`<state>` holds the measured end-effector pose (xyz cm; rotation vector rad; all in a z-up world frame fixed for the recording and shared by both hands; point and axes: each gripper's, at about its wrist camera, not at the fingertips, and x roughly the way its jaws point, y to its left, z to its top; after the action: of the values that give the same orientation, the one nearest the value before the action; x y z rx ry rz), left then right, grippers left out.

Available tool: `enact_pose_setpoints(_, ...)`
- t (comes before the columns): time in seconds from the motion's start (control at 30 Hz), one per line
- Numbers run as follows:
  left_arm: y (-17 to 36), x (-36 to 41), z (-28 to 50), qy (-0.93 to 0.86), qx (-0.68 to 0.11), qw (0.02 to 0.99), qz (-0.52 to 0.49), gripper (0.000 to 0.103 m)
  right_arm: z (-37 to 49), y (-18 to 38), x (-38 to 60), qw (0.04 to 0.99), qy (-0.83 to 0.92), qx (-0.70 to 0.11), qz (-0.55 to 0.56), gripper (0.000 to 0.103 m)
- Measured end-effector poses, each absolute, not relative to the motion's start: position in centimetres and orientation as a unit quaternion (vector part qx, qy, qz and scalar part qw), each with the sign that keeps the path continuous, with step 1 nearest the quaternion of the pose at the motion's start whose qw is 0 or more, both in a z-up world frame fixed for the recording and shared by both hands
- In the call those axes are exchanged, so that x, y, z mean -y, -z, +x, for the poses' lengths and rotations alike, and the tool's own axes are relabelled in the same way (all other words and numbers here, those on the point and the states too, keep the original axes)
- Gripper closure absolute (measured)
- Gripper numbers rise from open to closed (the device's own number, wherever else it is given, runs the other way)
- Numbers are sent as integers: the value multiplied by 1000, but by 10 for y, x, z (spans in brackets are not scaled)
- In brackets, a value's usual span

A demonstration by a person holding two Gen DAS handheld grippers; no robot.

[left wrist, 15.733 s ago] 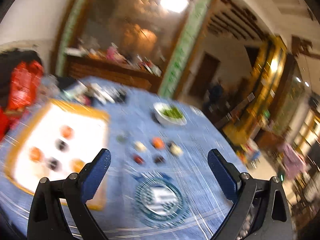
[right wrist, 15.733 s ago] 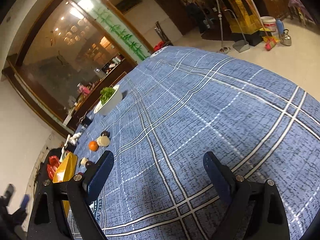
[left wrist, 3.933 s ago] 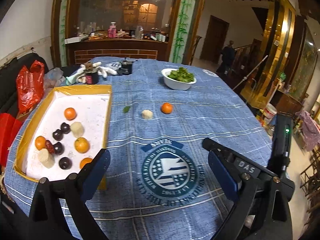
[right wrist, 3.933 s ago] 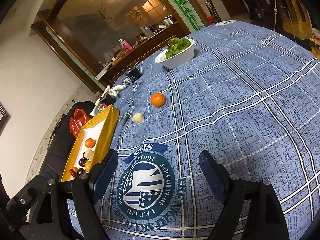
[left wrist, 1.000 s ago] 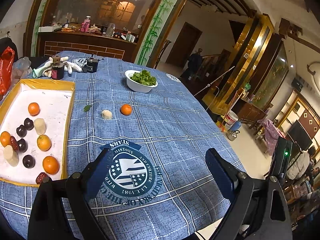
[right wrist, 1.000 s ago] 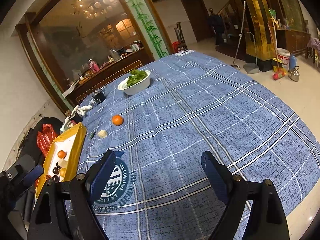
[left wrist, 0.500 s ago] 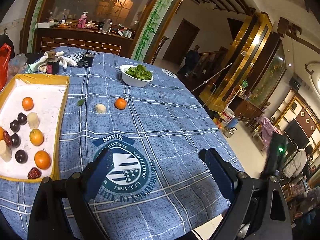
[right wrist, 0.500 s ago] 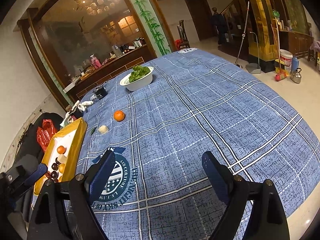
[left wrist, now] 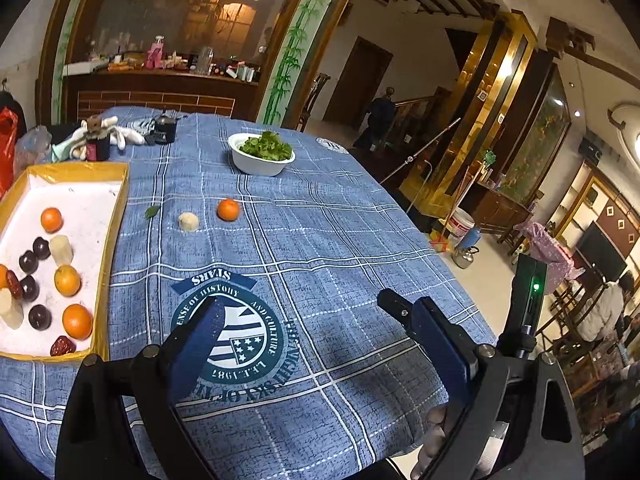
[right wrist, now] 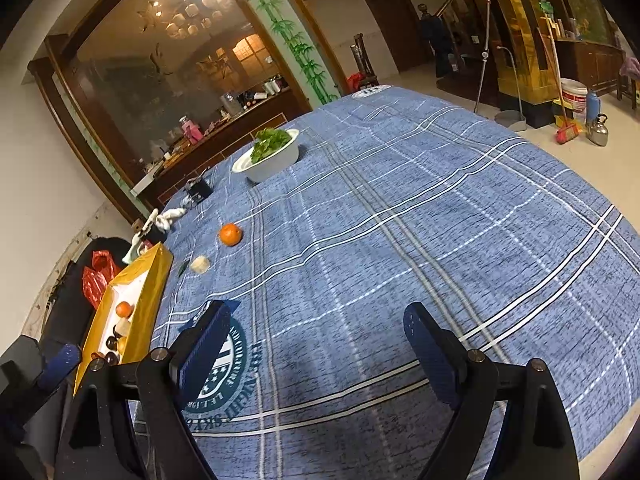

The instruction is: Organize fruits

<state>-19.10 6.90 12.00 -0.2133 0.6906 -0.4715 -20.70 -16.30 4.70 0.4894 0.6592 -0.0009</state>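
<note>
Left hand-held gripper [left wrist: 316,334]: jaws wide apart, nothing between them, hanging over the round printed emblem [left wrist: 232,334] on the blue plaid cloth of the counter [left wrist: 340,240], low in the frame. Right hand-held gripper [right wrist: 316,338]: jaws likewise wide, nothing held, over bare cloth at the bottom of its own view, the emblem just under its left-side finger.

Fruit left on the cloth: one orange [left wrist: 228,209] slightly left of centre in the left view, with a pale peeled piece [left wrist: 188,221] near it on its left and a small green leaf [left wrist: 151,211] further left again. All three lie apart from each other, well beyond both hand-held grippers.

Yellow-rimmed tray [left wrist: 116,216] at the left edge of the left view, white inside. It holds several oranges, dark round fruits, pale pieces and red dates; I cannot count them exactly, since the frame edge cuts the tray off.

White bowl of greens [left wrist: 262,155] stands beyond the orange, upper centre. A dark jar [left wrist: 165,131] and a small toy figure [left wrist: 96,136] sit at the far edge, upper left.

In the right view the tray appears at lower left, seen edge-on.
</note>
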Motion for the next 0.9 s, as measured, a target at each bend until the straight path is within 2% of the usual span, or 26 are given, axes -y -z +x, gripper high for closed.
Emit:
enact_pose_setpoints(0.4,-117,-56,-194,230,-340,908,-86,9,-212,-41,177,914,3,-313,258,11)
enact_pose_setpoints(0.9,-115,-87,-190,223,-335,907,-126,9,-207,-45,157,919,16,-320,231,11)
